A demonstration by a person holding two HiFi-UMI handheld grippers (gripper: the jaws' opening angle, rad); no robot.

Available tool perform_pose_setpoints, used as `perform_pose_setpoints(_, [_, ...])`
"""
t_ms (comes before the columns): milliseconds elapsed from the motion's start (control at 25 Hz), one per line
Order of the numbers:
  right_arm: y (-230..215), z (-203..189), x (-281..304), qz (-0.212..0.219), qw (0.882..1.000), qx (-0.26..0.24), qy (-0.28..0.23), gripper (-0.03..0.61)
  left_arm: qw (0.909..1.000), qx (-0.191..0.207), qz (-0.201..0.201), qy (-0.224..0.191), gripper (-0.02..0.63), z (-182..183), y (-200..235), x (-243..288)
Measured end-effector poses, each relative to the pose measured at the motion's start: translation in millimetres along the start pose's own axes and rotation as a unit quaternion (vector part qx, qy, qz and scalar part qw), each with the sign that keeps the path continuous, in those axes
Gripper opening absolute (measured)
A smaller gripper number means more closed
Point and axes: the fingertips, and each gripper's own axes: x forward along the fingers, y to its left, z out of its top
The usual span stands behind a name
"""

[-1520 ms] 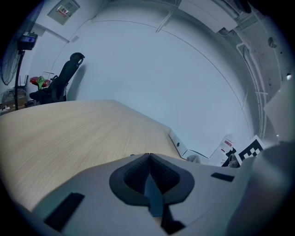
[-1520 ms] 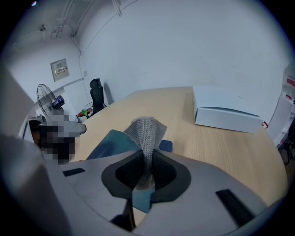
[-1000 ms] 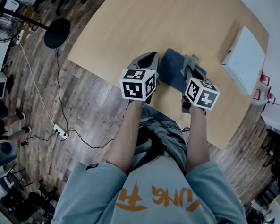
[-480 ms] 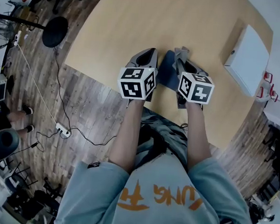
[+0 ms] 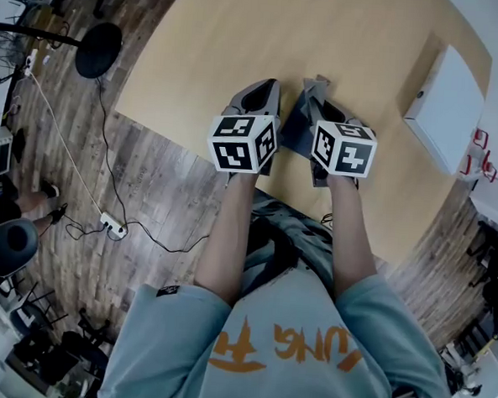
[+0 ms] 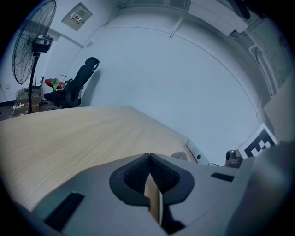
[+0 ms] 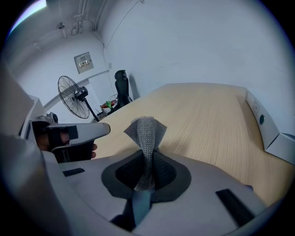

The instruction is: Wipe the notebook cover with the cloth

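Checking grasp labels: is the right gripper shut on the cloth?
Shut on the cloth. The jaws of the right gripper pinch the grey knit, which sticks up bunched beyond them.

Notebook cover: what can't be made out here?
- notebook: the head view shows only a blue sliver; the right gripper covers the rest.
- cloth: the right gripper view shows just the tuft past the jaws; contact with the cover is hidden by the gripper body.
- Left gripper view: no notebook; the left gripper fills the bottom.
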Motion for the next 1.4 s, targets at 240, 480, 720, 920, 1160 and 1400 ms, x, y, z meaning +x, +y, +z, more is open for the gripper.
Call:
perform_pose_setpoints(240, [3.6, 1.0, 9.9, 0.004, 1.000, 0.000, 0.008, 0.031, 1.0000, -0.003, 0.004, 0.003, 0.017, 2.2, 7.0, 1.2])
perform_pose_setpoints(480, [0.2, -1.7, 16.1, 0.000, 1.000, -0.003, 0.011, 0.031, 1.0000, 0.001, 0.005, 0.006, 0.017, 1.2, 9.1, 5.8])
perform_pose_setpoints(720, [-5.8, -3.4, 12.8, -0.002, 1.000, 0.004, 0.007, 0.031, 0.9998, 0.009, -0.005, 0.016, 0.017, -3.0, 1.8, 11.9])
perform_pose_setpoints(920, [-15.4, -4.8, 7.0, -0.015, 1.000, 0.005, 0.004, 0.031, 0.9995, 0.015, -0.014, 0.024, 0.017, -6.5, -5.3, 13.9])
perform_pose_setpoints(1160, [-27.3, -8.5, -0.7, -0.027, 1.000, 0.017, -0.001, 0.031, 0.9990, 0.021, -0.023, 0.030, 0.017, -11.1, -12.9, 16.2])
perform_pose_setpoints(1400, [-36.4, -12.6, -9.2, -0.043, 0.999, 0.026, -0.008, 0.031, 0.9980, 0.031, -0.037, 0.041, 0.017, -16.1, -23.2, 18.9])
